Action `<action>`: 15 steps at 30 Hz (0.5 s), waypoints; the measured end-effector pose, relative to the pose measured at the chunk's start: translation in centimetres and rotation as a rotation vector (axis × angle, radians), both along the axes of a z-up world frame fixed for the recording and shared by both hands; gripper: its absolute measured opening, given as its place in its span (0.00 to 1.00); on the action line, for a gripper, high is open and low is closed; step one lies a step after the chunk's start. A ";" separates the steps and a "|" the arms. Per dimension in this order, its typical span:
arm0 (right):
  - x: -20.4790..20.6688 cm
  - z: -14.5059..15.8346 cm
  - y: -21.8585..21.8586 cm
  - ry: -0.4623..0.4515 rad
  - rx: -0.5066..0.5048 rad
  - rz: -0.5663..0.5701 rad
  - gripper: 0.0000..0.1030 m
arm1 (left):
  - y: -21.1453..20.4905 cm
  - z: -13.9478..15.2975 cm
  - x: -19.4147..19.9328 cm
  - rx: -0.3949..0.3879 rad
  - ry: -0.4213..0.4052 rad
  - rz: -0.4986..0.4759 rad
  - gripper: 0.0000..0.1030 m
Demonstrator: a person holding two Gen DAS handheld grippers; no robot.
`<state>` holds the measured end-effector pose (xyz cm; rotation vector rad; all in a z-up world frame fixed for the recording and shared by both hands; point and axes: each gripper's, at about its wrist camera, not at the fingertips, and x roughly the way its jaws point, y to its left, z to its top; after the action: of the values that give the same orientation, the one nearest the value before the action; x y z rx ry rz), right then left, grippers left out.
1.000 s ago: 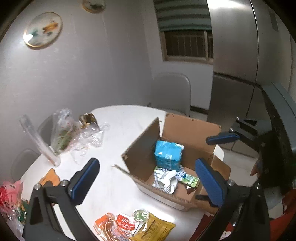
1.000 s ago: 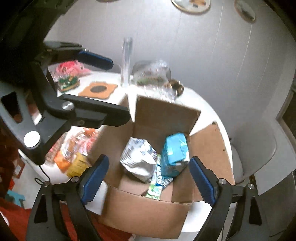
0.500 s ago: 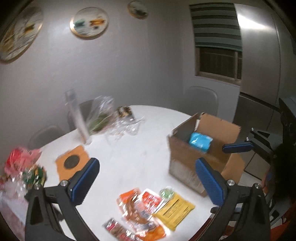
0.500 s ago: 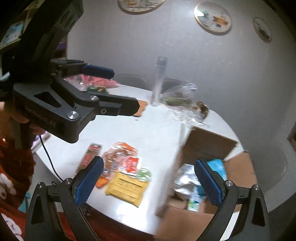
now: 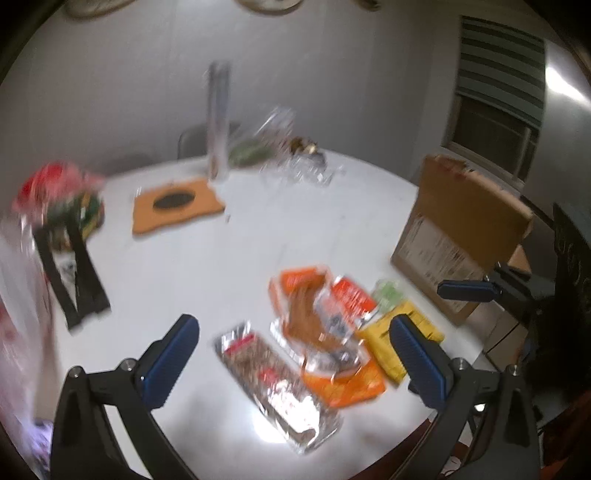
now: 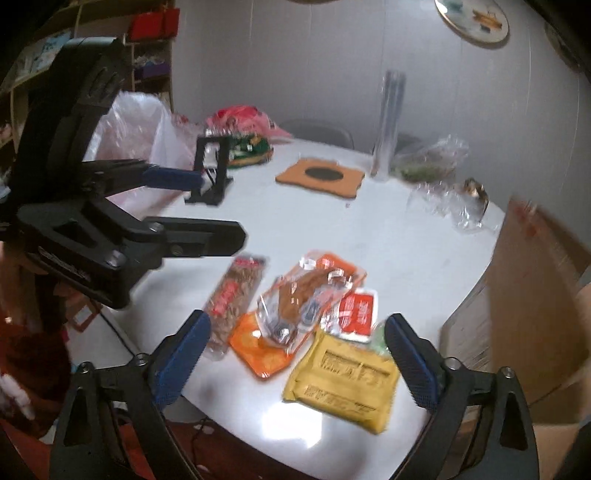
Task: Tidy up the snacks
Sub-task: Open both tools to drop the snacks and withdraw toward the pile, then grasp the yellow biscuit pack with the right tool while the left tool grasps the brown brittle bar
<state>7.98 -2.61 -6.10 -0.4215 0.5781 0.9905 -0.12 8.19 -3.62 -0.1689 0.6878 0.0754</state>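
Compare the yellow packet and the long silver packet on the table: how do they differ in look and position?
The yellow packet is flat, opaque and broad; the long silver packet is narrow, with a red label. The yellow packet lies at the end of the pile nearer the cardboard box; the silver packet lies at the far end from it. Both lie flat on the white table, and neither gripper holds them.

Home dining room: round white table (image 5: 240, 240), wall plate (image 6: 476, 20), chairs.
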 end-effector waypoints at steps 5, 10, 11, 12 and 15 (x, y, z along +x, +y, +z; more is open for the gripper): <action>1.1 -4.3 -0.8 0.040 0.014 -0.096 0.86 | 0.4 -3.8 -0.7 -0.064 0.037 0.066 0.99; 1.3 -6.6 -2.5 0.045 0.049 -0.207 0.86 | -0.5 -6.3 -1.1 -0.098 0.066 0.111 0.98; 1.4 -6.9 -2.7 0.048 0.054 -0.218 0.86 | -0.8 -6.7 -1.2 -0.099 0.070 0.113 0.96; 1.2 -7.1 -2.9 0.053 0.059 -0.227 0.86 | -0.9 -7.1 -1.1 -0.097 0.075 0.115 0.96; 1.4 -7.6 -3.1 0.072 0.077 -0.243 0.86 | -1.3 -8.0 -1.1 -0.071 0.101 0.134 0.86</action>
<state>9.35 -5.69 -13.71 -0.2415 0.6381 0.7943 -1.17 6.88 -11.59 -0.2803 0.7801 0.1889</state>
